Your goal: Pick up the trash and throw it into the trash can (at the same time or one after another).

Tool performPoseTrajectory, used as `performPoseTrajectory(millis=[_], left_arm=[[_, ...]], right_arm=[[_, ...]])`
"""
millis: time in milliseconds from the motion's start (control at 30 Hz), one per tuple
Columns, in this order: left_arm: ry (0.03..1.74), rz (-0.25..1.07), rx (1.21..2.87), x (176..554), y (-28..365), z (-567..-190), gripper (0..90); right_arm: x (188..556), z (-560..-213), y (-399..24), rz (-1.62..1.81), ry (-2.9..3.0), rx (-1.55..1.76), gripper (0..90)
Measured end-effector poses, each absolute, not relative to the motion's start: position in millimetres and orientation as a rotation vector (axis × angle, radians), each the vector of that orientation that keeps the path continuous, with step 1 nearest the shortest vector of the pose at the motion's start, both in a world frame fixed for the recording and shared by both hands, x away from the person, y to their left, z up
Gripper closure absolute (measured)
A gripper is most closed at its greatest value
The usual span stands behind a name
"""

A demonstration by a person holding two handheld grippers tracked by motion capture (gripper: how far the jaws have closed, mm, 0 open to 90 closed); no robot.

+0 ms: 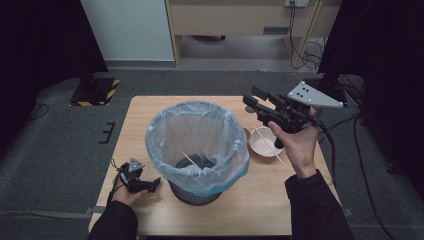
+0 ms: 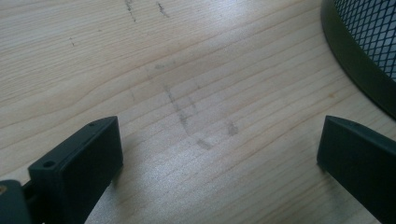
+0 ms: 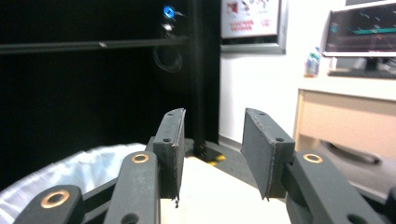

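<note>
Wooden table, lined bin holding skewer, bowl with skewer

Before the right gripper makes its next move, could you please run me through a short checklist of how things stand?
1. right gripper empty: ok, jaws apart with nothing between them, held up beside the bin's rim.
2. left gripper out of the way: ok, open and empty, low on the table beside the bin's base.
3. bin upright, liner spread over the rim: ok.
4. A thin stick lies inside the bin: ok.
5. Another stick lies across the small bowl on the table: not ok, not in the bin.
6. Anything else inside the bowl: cannot tell.
</note>
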State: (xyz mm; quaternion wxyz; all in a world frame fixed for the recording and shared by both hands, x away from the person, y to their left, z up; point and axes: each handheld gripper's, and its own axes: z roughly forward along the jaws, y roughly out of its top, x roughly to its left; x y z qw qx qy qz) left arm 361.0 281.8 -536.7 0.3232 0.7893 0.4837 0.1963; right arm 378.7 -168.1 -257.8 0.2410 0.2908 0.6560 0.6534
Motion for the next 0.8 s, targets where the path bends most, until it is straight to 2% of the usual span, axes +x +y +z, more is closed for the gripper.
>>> performPoseTrajectory(millis=[267,800], left_arm=[[1.269,0.515,2.072,361,282,-537,0.0],[1.269,0.515,2.071,361,282,-537,0.0]], right_arm=[[388,-295,-201,1.658,1.799,0.927,57.4],[402,-385,-251,1.393,1.894,1.161,61.5]])
